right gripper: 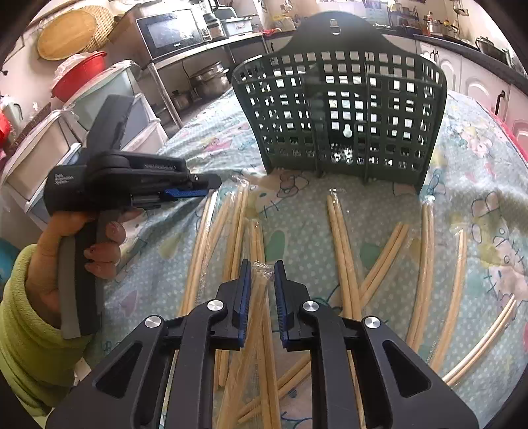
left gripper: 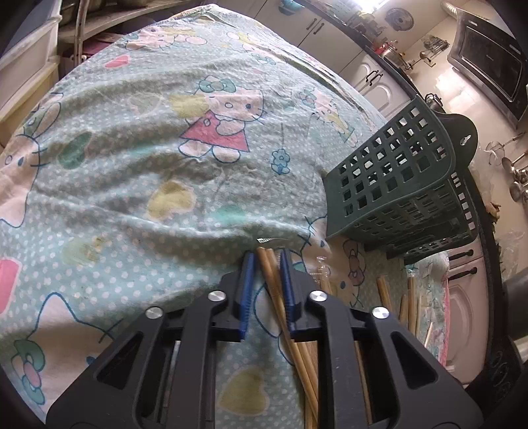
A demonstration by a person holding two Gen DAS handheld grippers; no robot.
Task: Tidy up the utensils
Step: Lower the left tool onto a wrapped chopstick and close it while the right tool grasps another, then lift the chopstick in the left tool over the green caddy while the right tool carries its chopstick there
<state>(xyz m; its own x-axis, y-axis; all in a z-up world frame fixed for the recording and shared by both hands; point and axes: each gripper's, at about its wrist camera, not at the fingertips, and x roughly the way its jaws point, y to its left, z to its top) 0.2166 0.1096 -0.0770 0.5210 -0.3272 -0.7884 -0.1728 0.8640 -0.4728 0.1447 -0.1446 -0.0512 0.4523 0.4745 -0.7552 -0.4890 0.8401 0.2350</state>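
Several wrapped pairs of wooden chopsticks (right gripper: 346, 250) lie scattered on the patterned tablecloth (right gripper: 462, 184) in front of a dark green slotted utensil basket (right gripper: 340, 109). My right gripper (right gripper: 260, 267) is open, its blue pads either side of the top end of one wrapped pair (right gripper: 259, 297). My left gripper (left gripper: 268, 255) is open around the tips of another pair (left gripper: 274, 280); it also shows at the left of the right wrist view (right gripper: 198, 189). The basket stands to the left gripper's right (left gripper: 396, 178).
A kitchen counter with cabinets (left gripper: 373, 79) and a microwave (right gripper: 171, 31) runs behind the table. Storage bins (right gripper: 49, 145) and a red bowl (right gripper: 79, 76) stand at the left. More chopsticks lie under the basket's near side (left gripper: 409, 300).
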